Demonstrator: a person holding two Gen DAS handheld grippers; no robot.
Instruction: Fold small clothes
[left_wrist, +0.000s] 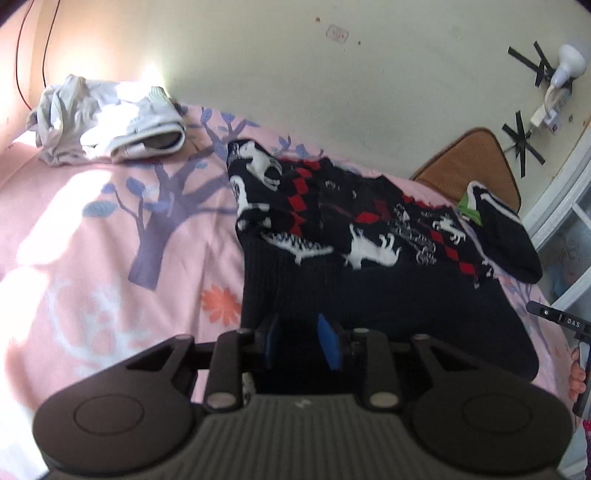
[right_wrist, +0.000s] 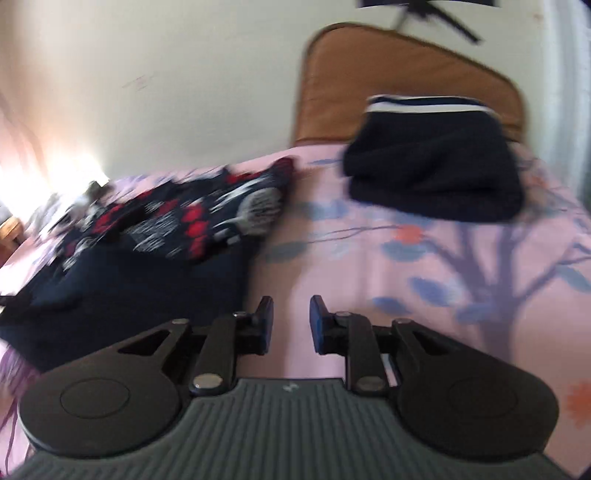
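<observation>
My left tongs (left_wrist: 301, 341) hang over the near hem of the sweater (left_wrist: 369, 258), blue pads slightly apart with dark knit behind the gap; I cannot tell for sure whether the cloth is between them, but they do not look pressed on it. My right tongs (right_wrist: 291, 319) also stand a little apart, with nothing between them, over bare pink bed (right_wrist: 369, 266) just beside the sweater's edge.

The sweater, dark with white dinosaurs and red diamonds, lies bunched across the middle of the bed. Its plain hem is toward me, its patterned part is heaped toward the wall, and its long axis runs roughly along the bed's near edge. From the right tongs it lies to the left and slightly ahead; from the left tongs it is straight ahead and below. So the left hand is nearer, and I judge the right must shift left to reach the other hem corner.

A folded dark garment (right_wrist: 432, 166) sits toward the far right corner, and pale clothes (left_wrist: 107, 118) are heaped at the far left corner.
</observation>
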